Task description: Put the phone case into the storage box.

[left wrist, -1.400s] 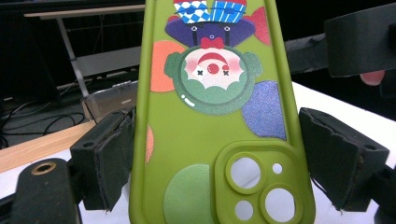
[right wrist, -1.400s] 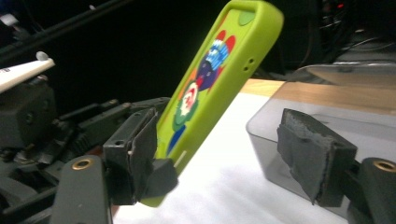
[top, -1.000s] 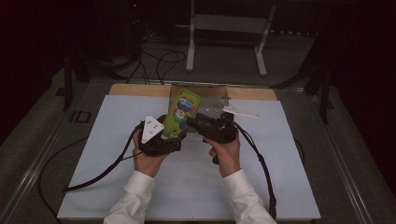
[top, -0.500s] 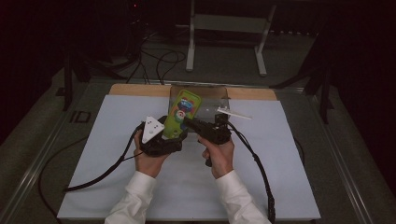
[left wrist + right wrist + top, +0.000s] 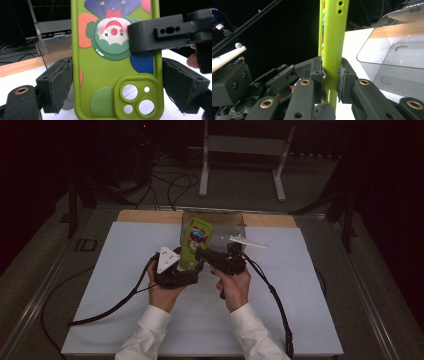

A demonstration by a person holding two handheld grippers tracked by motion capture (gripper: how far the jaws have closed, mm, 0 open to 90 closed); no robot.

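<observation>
phone case (image 5: 115, 75) top cut off, artwork perhaps cartoon

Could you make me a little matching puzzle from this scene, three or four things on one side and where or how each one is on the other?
Things:
1. phone case
2. clear box
3. left gripper
4. right gripper

States:
A. stands at the table's far edge, behind the hands
B. jaws pinched on the green edge
C. upright, green with a cartoon print, held between both hands
D. jaws on either side of the case, just opened, a gap at each pad

Pairs: 1-C, 2-A, 3-D, 4-B
</observation>
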